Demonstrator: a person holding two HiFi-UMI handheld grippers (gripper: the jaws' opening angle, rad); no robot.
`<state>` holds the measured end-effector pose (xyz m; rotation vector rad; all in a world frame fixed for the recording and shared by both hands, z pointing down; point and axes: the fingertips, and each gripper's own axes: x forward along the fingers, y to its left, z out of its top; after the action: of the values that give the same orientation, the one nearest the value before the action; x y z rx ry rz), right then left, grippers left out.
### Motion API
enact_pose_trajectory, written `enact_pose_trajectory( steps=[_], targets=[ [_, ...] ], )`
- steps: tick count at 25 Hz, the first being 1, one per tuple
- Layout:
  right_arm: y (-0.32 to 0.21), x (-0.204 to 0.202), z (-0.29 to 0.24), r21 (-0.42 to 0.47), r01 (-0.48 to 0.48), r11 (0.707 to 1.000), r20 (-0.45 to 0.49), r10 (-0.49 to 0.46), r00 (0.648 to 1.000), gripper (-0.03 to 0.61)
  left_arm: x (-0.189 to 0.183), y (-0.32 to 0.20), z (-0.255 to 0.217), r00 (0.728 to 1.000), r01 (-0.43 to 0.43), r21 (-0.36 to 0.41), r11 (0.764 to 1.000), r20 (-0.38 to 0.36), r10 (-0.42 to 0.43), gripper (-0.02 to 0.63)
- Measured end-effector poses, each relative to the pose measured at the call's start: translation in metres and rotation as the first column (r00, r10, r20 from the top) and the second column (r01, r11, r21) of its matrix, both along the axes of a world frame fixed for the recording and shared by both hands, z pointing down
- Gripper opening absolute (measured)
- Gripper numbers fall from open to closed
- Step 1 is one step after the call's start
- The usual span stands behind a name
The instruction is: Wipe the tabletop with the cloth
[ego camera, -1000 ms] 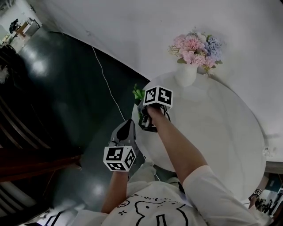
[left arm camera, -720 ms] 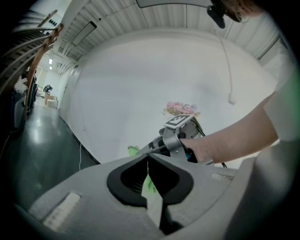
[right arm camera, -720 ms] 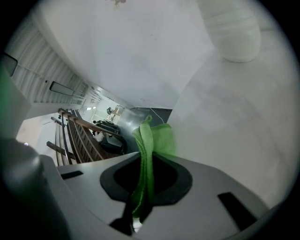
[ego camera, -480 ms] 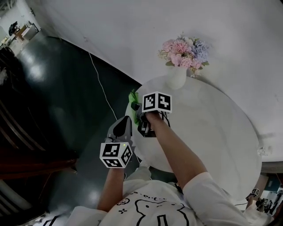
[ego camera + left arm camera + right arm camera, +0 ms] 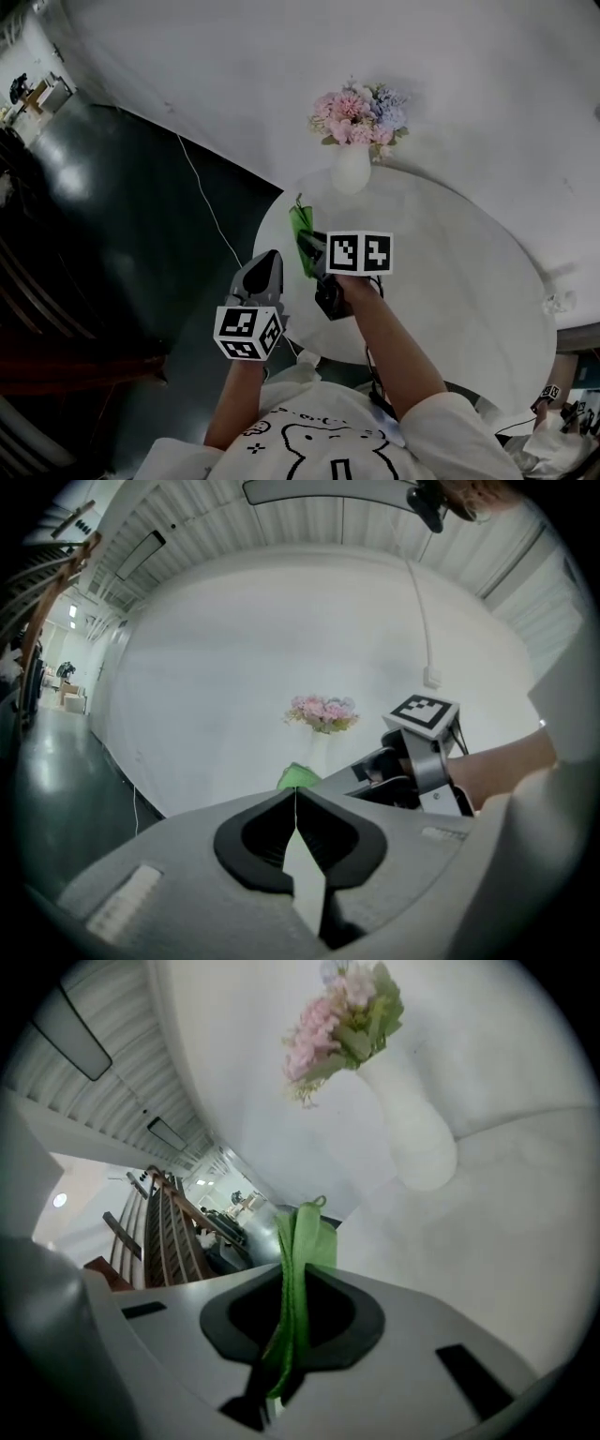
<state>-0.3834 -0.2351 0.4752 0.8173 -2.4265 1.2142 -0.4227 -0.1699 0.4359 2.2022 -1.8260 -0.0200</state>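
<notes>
Green fabric cloth (image 5: 302,234) is pinched in the right gripper (image 5: 310,249). In the right gripper view its folds run up btwn the two dark pads and stick out past the tips. It sits at the left edge of the round white tabletop (image 5: 459,281), w/ the white vase (image 5: 352,171) of pink and blue flowers (image 5: 356,105) further back by the wall. Can't tell if the cloth touches the surface. Left gripper (image 5: 269,262) is just beside the right one, off the table rim over the dark glossy floor (image 5: 131,225); jaws together, nothing btwn them. White cable (image 5: 202,202) runs across the floor.
</notes>
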Motion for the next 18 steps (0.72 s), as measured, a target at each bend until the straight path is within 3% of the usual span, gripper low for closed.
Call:
enact_pose_trajectory(
  steps=[5, 10, 18],
  targets=[
    [0.012, 0.055, -0.02, 0.133, -0.074, 0.988, -0.045, 0.08, 0.996, 0.041, 0.024, -0.002, -0.007, 0.999, -0.05, 0.013, 0.999, 0.018, 0.05, 0.018],
    [0.028, 0.116, -0.035, 0.288, -0.124, 0.95, -0.145, 0.171, 0.974, 0.041, 0.058, -0.006, -0.016, 0.995, -0.097, 0.028, 0.995, 0.031, 0.096, 0.018],
    [0.023, 0.199, -0.059, 0.376, -0.255, 0.891, -0.082, 0.306, 0.948, 0.041, 0.123, -0.011, -0.028, 0.986, -0.164, 0.042, 0.986, 0.051, 0.162, 0.018]
  ],
)
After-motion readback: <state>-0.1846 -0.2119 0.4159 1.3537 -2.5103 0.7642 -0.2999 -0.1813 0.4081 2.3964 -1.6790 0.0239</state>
